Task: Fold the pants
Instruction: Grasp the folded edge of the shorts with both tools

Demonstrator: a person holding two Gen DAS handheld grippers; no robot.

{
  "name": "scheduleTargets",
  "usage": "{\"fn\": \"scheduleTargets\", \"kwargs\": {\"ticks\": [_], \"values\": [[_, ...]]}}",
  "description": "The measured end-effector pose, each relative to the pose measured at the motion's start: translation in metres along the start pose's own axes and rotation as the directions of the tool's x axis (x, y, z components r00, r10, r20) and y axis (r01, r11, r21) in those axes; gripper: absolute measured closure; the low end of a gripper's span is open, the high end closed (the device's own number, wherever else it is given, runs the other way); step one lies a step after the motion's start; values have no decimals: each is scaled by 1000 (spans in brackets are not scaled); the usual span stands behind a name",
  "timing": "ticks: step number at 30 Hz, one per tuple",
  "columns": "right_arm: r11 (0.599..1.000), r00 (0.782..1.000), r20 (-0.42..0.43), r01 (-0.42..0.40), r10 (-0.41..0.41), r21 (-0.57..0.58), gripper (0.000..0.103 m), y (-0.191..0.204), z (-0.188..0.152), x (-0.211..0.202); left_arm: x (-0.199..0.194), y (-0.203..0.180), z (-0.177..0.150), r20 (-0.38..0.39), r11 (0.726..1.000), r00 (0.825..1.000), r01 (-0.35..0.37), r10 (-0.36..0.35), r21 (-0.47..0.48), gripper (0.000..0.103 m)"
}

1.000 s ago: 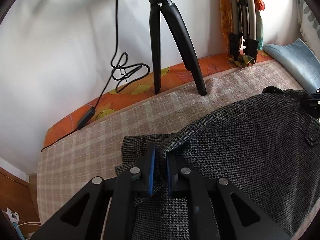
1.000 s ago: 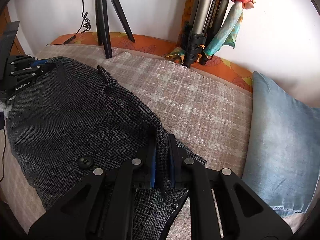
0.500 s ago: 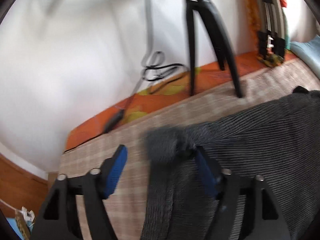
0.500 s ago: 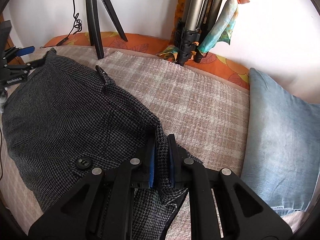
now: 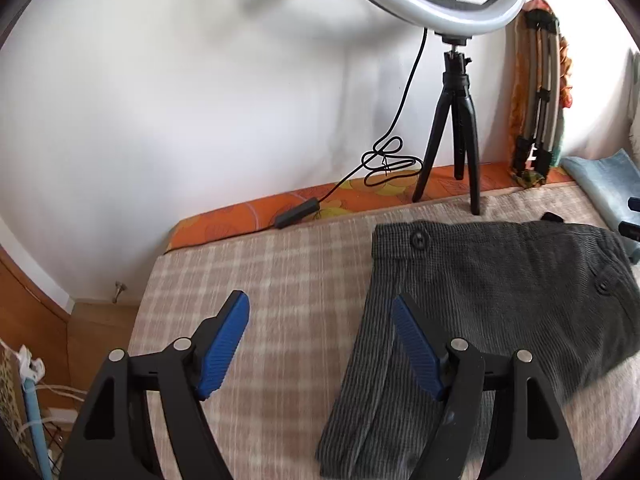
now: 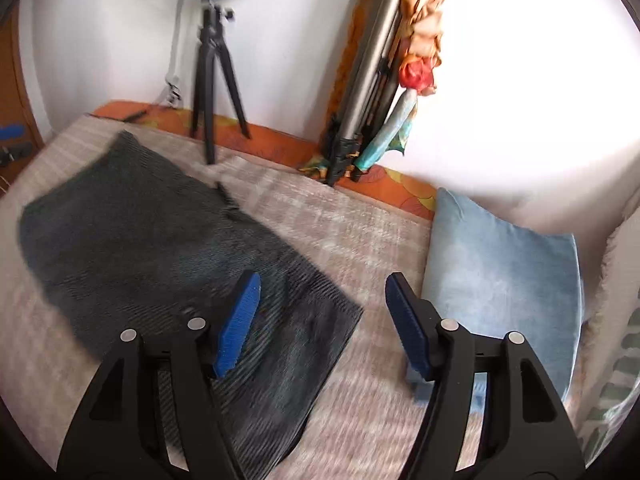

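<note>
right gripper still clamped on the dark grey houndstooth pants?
No: the right gripper is open, its blue-padded fingers spread apart above the dark grey houndstooth pants.

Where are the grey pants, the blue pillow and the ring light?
grey pants (image 5: pixel 500 292), left wrist view, seat panel.
blue pillow (image 6: pixel 508 280), right wrist view, front face.
ring light (image 5: pixel 448 10), left wrist view, lower rim.

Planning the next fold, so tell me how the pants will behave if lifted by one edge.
The pants will probably droop, not hold shape: they lie limp and creased on the blanket. The thick-looking woven cloth suggests some weight, so a fold may stay put. Both hand-held grippers, left and right, are open, holding nothing.
</note>
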State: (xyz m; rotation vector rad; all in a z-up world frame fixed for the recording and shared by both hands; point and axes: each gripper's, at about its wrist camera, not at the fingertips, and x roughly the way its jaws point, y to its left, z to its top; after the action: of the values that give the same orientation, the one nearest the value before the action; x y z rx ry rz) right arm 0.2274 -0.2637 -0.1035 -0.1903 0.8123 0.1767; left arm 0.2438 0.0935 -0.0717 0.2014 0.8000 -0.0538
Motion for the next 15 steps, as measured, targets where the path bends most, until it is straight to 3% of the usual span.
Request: {"fn": "scheduleTargets", "kwargs": {"ticks": [3, 6, 10, 15], "values": [[994, 994, 25, -108, 108, 8, 31, 18, -28, -39, -20, 3, -26, -4, 999, 999, 44, -44, -17, 30], [986, 986, -10, -165, 165, 2, 31, 41, -58, -59, -39, -2, -54, -10, 998, 998, 67, -67, -10, 30], [984, 983, -70, -168, 172, 52, 31, 57, -97, -61, -47, -9, -92, -44, 991, 991, 125, -127, -44, 30], [972, 978, -140, -123, 153, 201, 31, 42, -130, -41, -32, -18, -122, -113, 989, 983, 142, -147, -49, 30]]}}
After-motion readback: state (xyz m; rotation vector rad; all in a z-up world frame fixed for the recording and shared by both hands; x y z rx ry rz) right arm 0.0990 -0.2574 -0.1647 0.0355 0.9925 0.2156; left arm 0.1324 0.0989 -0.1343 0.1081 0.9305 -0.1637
